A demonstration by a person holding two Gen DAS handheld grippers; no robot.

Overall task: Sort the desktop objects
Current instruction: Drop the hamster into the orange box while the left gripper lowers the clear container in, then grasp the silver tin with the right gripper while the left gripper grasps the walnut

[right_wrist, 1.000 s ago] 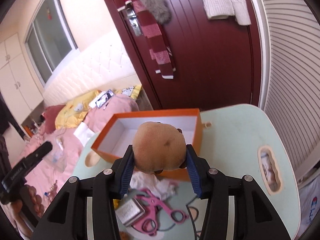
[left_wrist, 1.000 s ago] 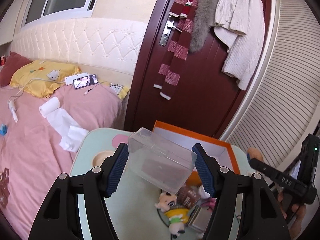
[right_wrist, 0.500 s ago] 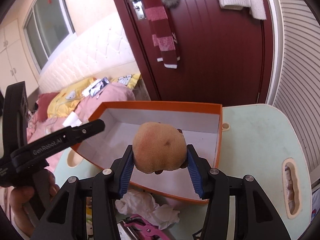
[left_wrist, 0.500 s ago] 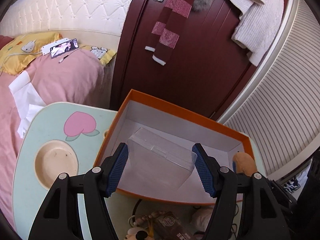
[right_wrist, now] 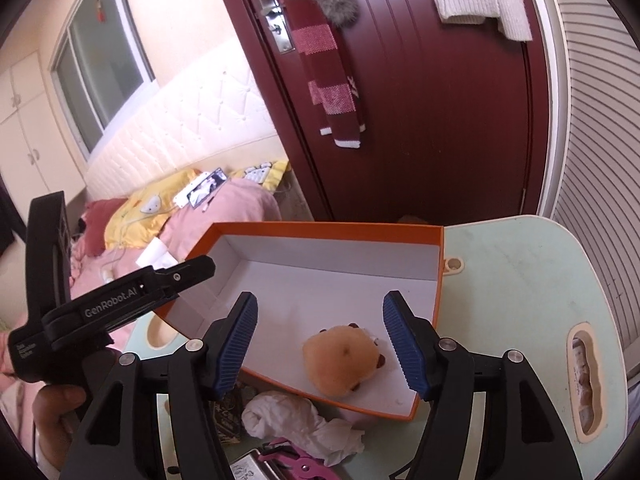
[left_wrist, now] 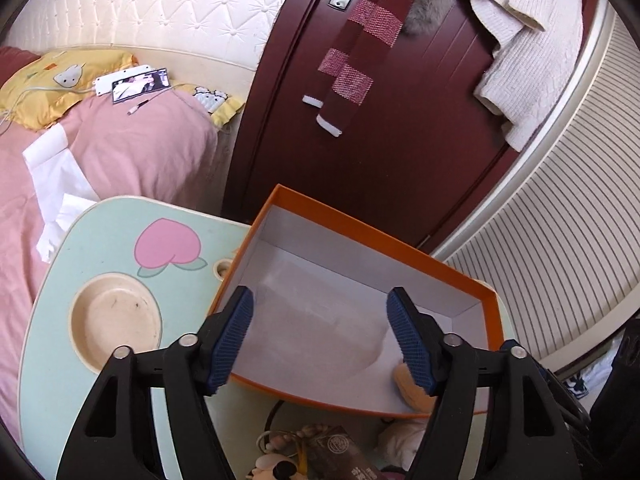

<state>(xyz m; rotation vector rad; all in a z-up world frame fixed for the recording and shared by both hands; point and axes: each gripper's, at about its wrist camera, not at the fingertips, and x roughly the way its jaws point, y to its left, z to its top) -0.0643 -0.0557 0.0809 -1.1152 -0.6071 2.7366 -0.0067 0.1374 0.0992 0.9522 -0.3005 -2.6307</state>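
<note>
An orange box (left_wrist: 372,236) with a white inside stands on the pale green table (left_wrist: 100,248); it also shows in the right wrist view (right_wrist: 320,227). A clear plastic case (left_wrist: 320,320) lies inside it, faint, between the fingers of my open left gripper (left_wrist: 320,332). A tan plush toy (right_wrist: 344,360) lies in the box's near right corner, below my open right gripper (right_wrist: 320,340). The toy's edge shows in the left wrist view (left_wrist: 408,384). The left gripper's body (right_wrist: 120,300) is seen at the left of the right wrist view.
Before the box lie a crumpled white tissue (right_wrist: 300,420), pink scissors (right_wrist: 288,460), a brown packet (left_wrist: 344,456) and a small doll (left_wrist: 276,468). The table has a round cup recess (left_wrist: 116,320) and a slot (right_wrist: 586,376). A pink bed (left_wrist: 100,148) and dark red door (left_wrist: 400,120) stand behind.
Both grippers moved forward over the box and opened. The clear case and the plush toy dropped out of the fingers and now lie in the box.
</note>
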